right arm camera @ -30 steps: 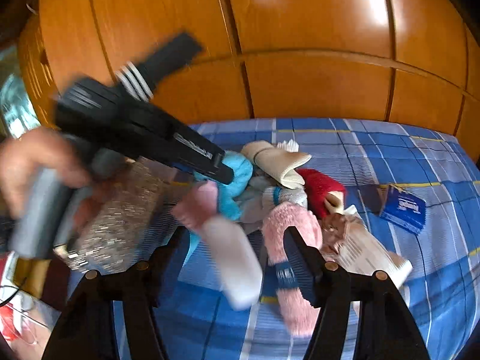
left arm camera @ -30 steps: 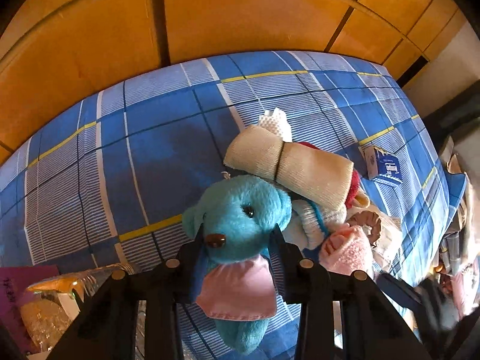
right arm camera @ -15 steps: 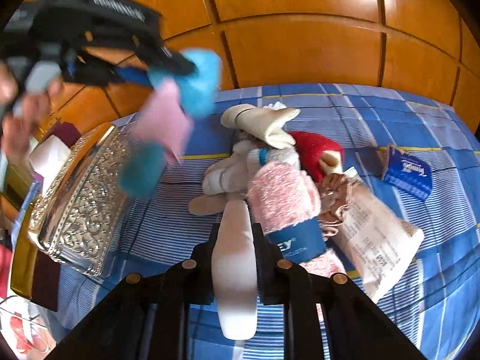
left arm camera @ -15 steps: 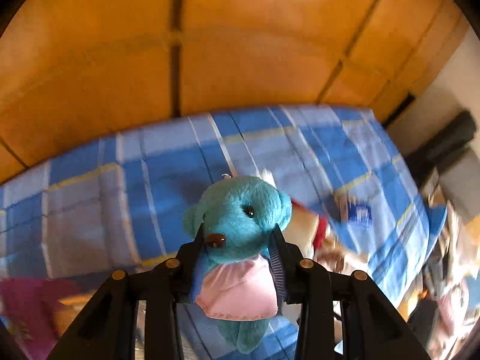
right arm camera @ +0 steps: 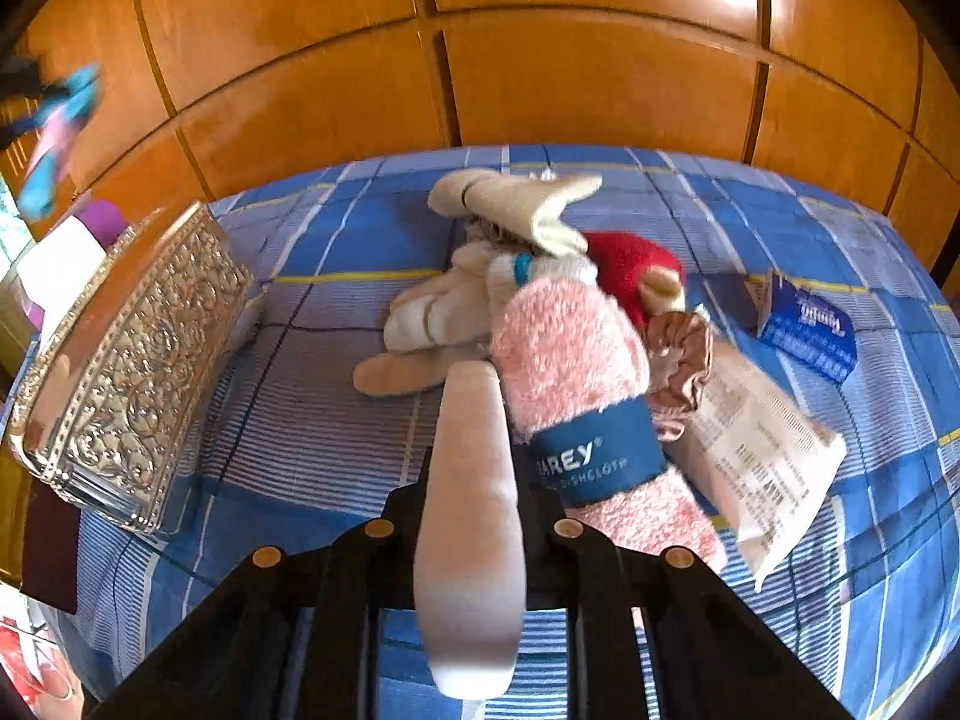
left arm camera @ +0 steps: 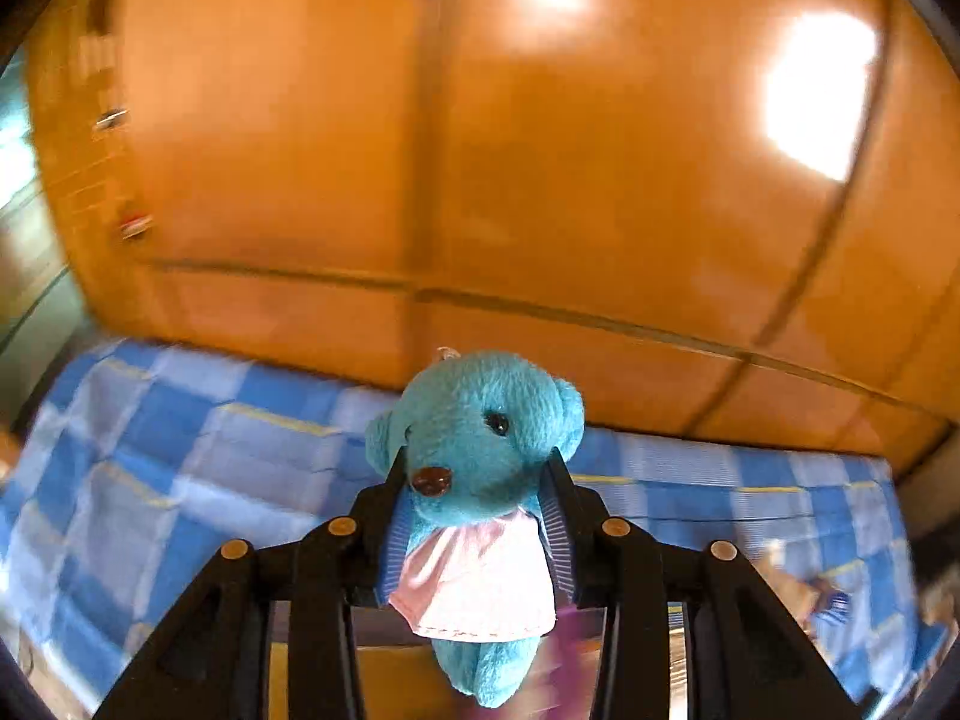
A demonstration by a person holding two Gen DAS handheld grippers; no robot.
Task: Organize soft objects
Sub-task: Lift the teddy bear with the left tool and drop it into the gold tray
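Note:
My left gripper (left arm camera: 474,480) is shut on a teal teddy bear (left arm camera: 486,414) in a pink dress, held in the air above the blue checked bed (left arm camera: 180,468). In the right wrist view the bear (right arm camera: 54,132) shows as a blur at the far left, high up. My right gripper (right arm camera: 477,468) is shut on a long pale pink-white soft piece (right arm camera: 474,540) at the near side of the pile. Right beside it lies a pink dishcloth roll (right arm camera: 570,354) with a blue band. Behind are a cream plush (right arm camera: 432,312), a cream rolled cloth (right arm camera: 510,204) and a red soft item (right arm camera: 630,270).
A silver embossed box (right arm camera: 132,372) stands on the bed's left side. A scrunchie (right arm camera: 684,372), a white paper packet (right arm camera: 762,450) and a blue tissue pack (right arm camera: 807,330) lie to the right of the pile. An orange wooden wardrobe (right arm camera: 540,60) stands behind the bed.
The left gripper has carried the bear up and off to the left, away from the pile. The right gripper has shut on the pale soft piece and sunk a little.

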